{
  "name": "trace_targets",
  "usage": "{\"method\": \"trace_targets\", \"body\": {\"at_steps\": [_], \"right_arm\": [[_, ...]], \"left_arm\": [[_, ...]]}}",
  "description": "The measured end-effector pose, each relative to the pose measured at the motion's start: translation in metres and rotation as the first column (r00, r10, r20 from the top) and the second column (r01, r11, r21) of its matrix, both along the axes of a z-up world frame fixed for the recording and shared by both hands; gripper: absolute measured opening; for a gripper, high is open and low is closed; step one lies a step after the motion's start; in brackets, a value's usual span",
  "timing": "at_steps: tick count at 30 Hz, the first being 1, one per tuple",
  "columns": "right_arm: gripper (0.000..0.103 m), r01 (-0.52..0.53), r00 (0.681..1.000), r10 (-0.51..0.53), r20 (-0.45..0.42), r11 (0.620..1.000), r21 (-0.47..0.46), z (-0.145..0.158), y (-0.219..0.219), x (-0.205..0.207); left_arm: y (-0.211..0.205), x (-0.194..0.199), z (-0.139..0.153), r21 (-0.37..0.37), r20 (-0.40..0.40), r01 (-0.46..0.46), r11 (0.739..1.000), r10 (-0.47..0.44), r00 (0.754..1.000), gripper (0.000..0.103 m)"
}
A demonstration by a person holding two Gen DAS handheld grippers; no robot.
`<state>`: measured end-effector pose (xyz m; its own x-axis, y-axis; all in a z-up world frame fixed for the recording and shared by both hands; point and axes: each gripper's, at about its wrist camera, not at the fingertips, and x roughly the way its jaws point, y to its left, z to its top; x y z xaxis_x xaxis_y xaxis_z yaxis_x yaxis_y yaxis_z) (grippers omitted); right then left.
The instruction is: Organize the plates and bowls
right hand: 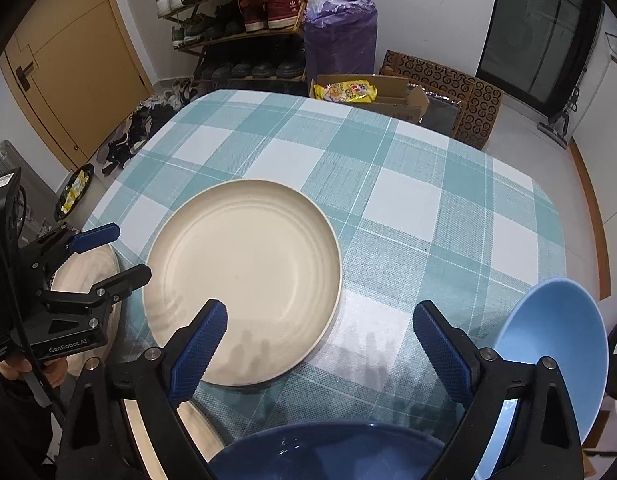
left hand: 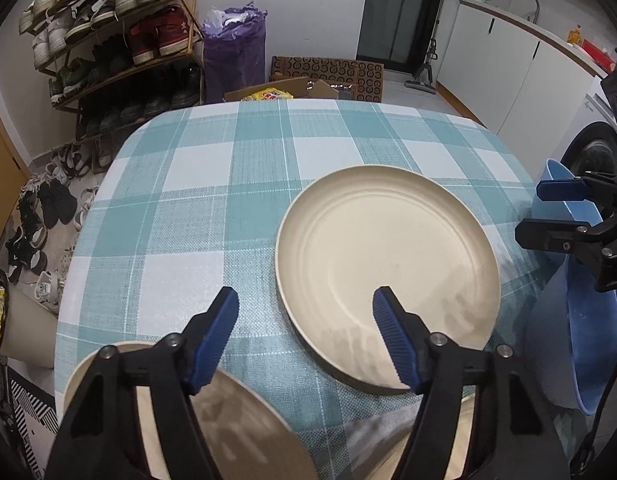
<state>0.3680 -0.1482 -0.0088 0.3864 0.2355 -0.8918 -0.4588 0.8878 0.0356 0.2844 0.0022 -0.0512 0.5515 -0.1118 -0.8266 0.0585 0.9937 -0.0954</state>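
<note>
Evidently little is sorted yet: the left gripper (left hand: 306,312) and right gripper (right hand: 320,326) hover with jaws open and empty over the bench (right hand: 428,184), where cream plates (right hand: 244,280) and blue bowls (right hand: 556,344) lie apart, unstacked.

Both wrist cams angled down, close, share cream plate (left hand: 388,264)

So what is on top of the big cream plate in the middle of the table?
Nothing rests on the cream plate: only finger shadows fall on its near edge. The left gripper and right gripper hover open above it. What lies under it is covered; the checked tablecloth surrounds it.
</note>
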Motion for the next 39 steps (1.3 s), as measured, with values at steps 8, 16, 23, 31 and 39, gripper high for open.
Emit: {"method": "trace_targets", "body": {"at_steps": [8, 16, 23, 31, 39], "right_arm": [[0.087, -0.006, 0.999, 0.006, -0.048, 1.000, -0.019, -0.013, 0.005, 0.010], [0.084, -0.001, 0.994, -0.003, -0.109, 0.999, -0.036, -0.030, 0.007, 0.021], [0.078, 0.004, 0.989, -0.010, -0.146, 0.999, -0.043, -0.043, 0.007, 0.028], [0.062, 0.005, 0.983, -0.015, -0.182, 0.998, -0.056, -0.053, 0.008, 0.032], [0.050, -0.004, 0.981, -0.008, -0.196, 0.998, -0.062, -0.059, 0.010, 0.032]], "left_arm": [[0.000, 0.007, -0.009, -0.010, -0.033, -0.003, 1.000, 0.003, 0.999, 0.061], [-0.001, 0.012, -0.017, -0.013, -0.059, -0.005, 1.000, 0.005, 0.998, 0.059], [-0.001, 0.016, -0.021, -0.011, -0.077, -0.002, 1.000, 0.001, 0.997, 0.059], [-0.003, 0.017, -0.023, -0.009, -0.087, 0.005, 1.000, -0.006, 0.996, 0.056], [-0.005, 0.018, -0.030, -0.015, -0.110, 0.019, 1.000, -0.021, 0.994, 0.039]]}}
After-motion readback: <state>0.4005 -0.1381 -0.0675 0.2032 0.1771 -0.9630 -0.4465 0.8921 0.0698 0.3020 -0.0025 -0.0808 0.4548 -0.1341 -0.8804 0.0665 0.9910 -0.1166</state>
